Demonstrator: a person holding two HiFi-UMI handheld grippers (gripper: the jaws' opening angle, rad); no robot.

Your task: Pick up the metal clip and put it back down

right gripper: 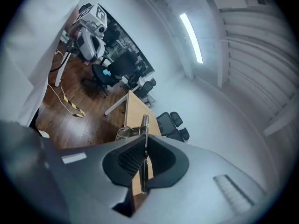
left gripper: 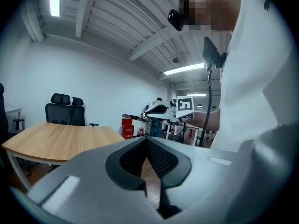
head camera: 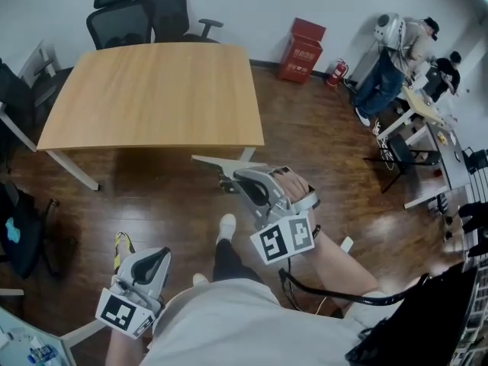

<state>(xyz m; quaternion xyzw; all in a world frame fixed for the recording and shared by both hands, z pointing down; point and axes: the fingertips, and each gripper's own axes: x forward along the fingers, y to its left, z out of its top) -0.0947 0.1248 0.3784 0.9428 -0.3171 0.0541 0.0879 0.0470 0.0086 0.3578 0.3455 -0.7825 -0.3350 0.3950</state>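
My right gripper [head camera: 238, 178] has its fingers [right gripper: 131, 157] clamped on the metal clip [head camera: 216, 163], and the clip's thin blade sticks out past them toward 10 o'clock. The clip is up in the air over the wooden floor [head camera: 168, 204], just off the near edge of the worktop [head camera: 152, 90], which lies at 11 o'clock from it. My left gripper [head camera: 155, 258], low at 7 o'clock, has its fingers together on nothing.

Office, wooden table [head camera: 152, 90], swivel chairs [head camera: 126, 14], cluttered desks [head camera: 427, 107]
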